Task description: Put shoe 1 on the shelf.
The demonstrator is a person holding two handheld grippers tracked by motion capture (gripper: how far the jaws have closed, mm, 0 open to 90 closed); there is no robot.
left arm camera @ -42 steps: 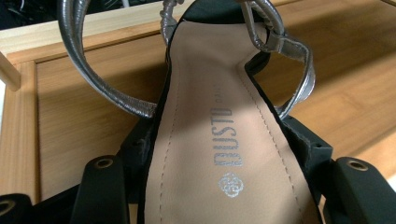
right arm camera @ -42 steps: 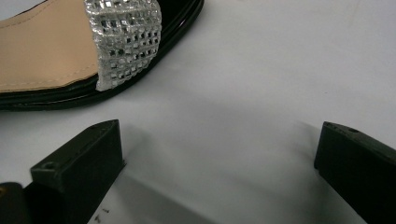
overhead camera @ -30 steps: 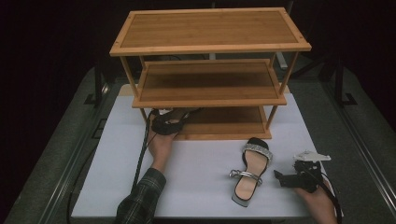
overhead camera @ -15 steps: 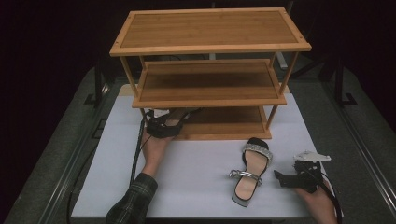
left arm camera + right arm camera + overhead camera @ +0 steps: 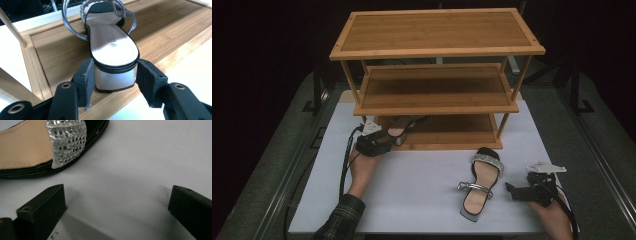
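The left gripper [image 5: 113,77] brackets the silver block heel of a strappy sandal [image 5: 112,47] on the three-tier bamboo rack's [image 5: 437,95] bottom shelf, jaws slightly apart from it. The right gripper [image 5: 113,202] rests spread wide on the white table [image 5: 412,185] beside a rhinestone-banded sandal [image 5: 479,182].

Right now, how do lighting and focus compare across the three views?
High view: dim, black surroundings, shadowed lower shelf. Left gripper view: bright and sharp on the sandal, with glare on the table at right. Right gripper view: evenly lit, near jaws soft, shadows beneath them.
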